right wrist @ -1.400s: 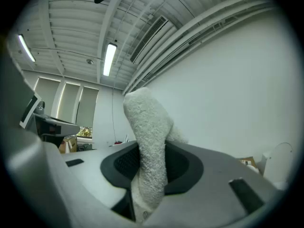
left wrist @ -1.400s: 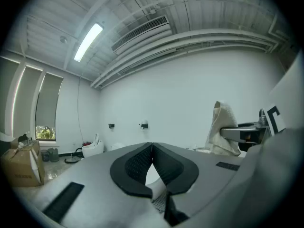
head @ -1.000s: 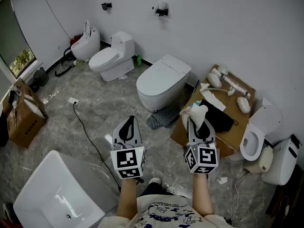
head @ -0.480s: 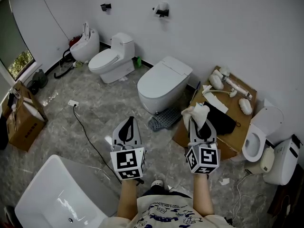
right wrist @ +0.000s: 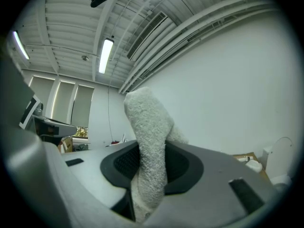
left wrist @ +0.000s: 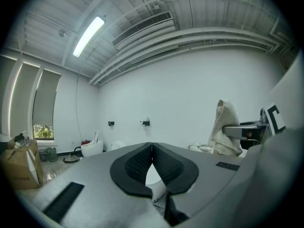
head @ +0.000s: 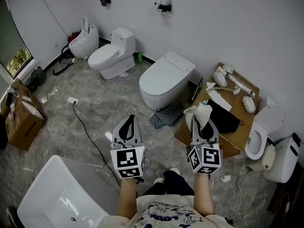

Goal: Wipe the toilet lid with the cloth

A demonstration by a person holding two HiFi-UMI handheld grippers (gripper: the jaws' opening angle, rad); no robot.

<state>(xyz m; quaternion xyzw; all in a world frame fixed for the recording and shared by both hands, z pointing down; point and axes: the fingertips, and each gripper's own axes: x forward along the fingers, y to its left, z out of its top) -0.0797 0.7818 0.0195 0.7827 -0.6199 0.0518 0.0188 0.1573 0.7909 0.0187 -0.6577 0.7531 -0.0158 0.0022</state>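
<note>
Overhead, a person held a claw in each hand above a grey marbled floor (head: 90, 122). The right claw (head: 201, 121) was clamped on the cloth (head: 196, 112), a pale off-white piece of thick, nubbly terry. It was bunched into a soft upright roll that stood up out of the jaws and drooped over at its top. In the right gripper view the cloth filled the gap between the dark ribbed pads (right wrist: 184, 166). The left claw (head: 128, 121) was closed, its jaws meeting at the tips with nothing between them. The toilet lid (head: 170, 70), white, smooth and lowered over the bowl, lay ahead of both claws and well apart from the cloth, close to the white wall (head: 228, 27). A grey mat (head: 165, 115) lay on the floor at the toilet's foot. To the right, a sheet of cardboard (head: 236, 137) on the floor carried a black item (head: 224, 118) and several white fittings
</note>
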